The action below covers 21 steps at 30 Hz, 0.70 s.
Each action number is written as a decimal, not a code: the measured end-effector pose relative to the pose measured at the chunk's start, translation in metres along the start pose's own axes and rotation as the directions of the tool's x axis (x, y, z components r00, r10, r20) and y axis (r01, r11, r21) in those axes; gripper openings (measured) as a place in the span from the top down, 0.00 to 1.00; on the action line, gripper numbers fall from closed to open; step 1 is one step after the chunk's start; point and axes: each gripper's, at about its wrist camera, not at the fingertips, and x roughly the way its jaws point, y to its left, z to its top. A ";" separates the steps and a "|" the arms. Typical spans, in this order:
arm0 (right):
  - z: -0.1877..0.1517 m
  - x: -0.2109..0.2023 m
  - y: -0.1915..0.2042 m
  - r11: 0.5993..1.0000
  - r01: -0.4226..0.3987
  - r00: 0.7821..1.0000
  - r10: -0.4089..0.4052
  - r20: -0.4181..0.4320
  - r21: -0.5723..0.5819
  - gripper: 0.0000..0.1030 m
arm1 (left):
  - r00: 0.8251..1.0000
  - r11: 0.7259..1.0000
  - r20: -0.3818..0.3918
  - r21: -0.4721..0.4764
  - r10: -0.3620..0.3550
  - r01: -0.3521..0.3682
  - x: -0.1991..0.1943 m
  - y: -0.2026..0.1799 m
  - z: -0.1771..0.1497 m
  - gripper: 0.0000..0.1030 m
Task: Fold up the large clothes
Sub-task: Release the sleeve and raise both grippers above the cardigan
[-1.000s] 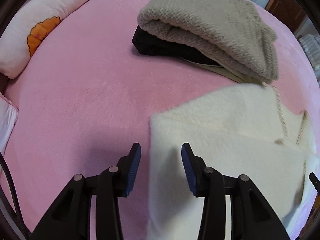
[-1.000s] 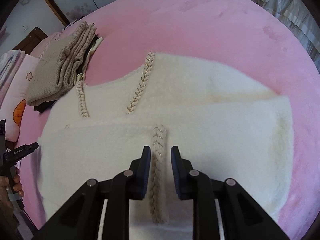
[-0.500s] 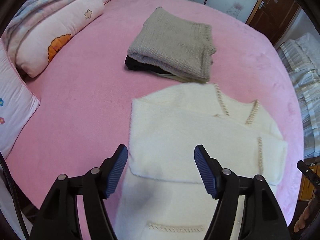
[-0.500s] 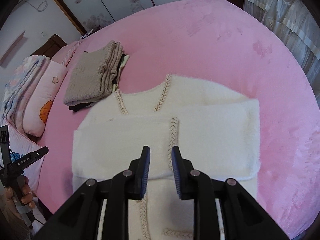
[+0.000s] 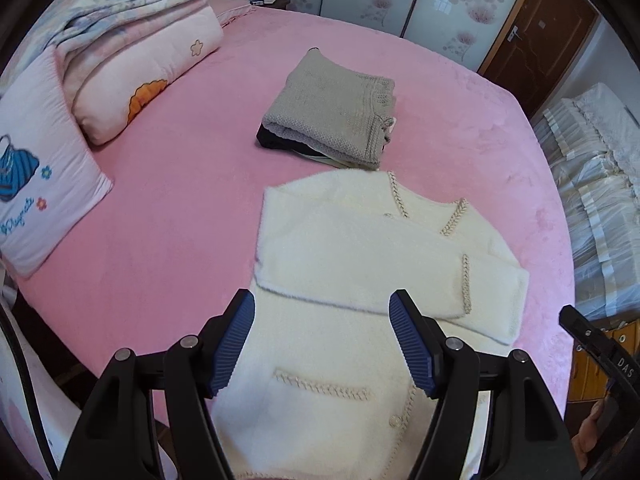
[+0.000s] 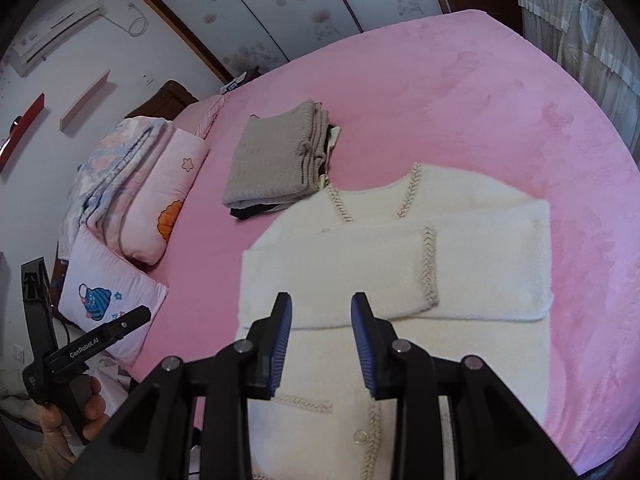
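Note:
A cream fuzzy cardigan (image 5: 360,248) with braided trim lies flat on the pink bed (image 5: 168,208), both sleeves folded across its chest. It also shows in the right wrist view (image 6: 400,264). My left gripper (image 5: 322,340) is open and empty, held above the cardigan's lower left part. My right gripper (image 6: 322,340) is open and empty, above the cardigan's lower middle. Neither touches the fabric.
A folded grey knit on dark clothes (image 5: 332,112) lies just beyond the collar, also in the right wrist view (image 6: 276,160). Folded quilts (image 5: 132,48) and a pillow (image 5: 36,184) sit at the bed's left. A curtain (image 5: 600,184) hangs at the right.
Both grippers have lifted and pulled back from the cardigan. The left jaws opened wider. The right jaws, nearly closed around the braided trim before, have opened and released it.

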 end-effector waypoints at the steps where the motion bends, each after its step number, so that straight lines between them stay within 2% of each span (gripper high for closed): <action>1: -0.003 -0.002 0.003 1.000 -0.007 1.000 0.007 -0.006 -0.007 0.70 | 1.000 1.000 -0.001 -0.008 -0.002 0.002 -0.005 0.001 -0.006 0.33; 9: -0.042 -0.017 0.020 0.996 -0.020 0.999 0.015 -0.051 -0.092 0.70 | 0.999 1.000 -0.040 -0.002 0.003 -0.003 -0.025 0.007 -0.048 0.33; 14: -0.073 -0.032 0.019 0.996 -0.002 0.999 -0.002 -0.044 -0.087 0.70 | 0.999 1.000 -0.053 0.026 -0.006 0.007 -0.033 0.019 -0.072 0.33; 17: -0.093 -0.040 0.016 0.995 0.038 0.999 -0.041 -0.027 -0.093 0.70 | 0.998 0.999 -0.063 0.050 -0.008 0.011 -0.033 0.030 -0.090 0.33; 21: -0.125 -0.051 0.012 0.986 0.135 0.991 -0.137 -0.007 -0.099 0.70 | 0.997 0.997 -0.081 0.078 -0.016 0.022 -0.030 0.046 -0.114 0.33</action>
